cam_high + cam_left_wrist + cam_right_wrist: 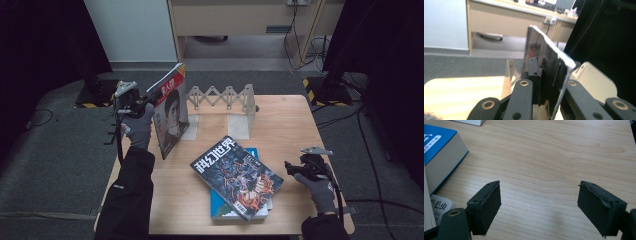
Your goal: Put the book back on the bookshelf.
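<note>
Glossy magazine (170, 112) stands clamped in the left gripper (148, 98), at ten o'clock on the worktop (280, 125); next, slot it into the rack (222, 97). Right gripper (295, 168) rests open.

A magazine (170, 112) with a red masthead band, yellow top corner and a black-and-white portrait cover stands at the left of a pale, light-grained wooden table (280, 120), near a beige accordion-style rack (225, 97). At centre, a second magazine (236, 176) bears white characters over dark blue-black artwork with orange touches, above a bright blue book (220, 209) with off-white page edges. The left gripper (146, 100) and right gripper (290, 167) are black, in grey-gloved hands with dark sleeves; the floor is grey carpet.
</note>
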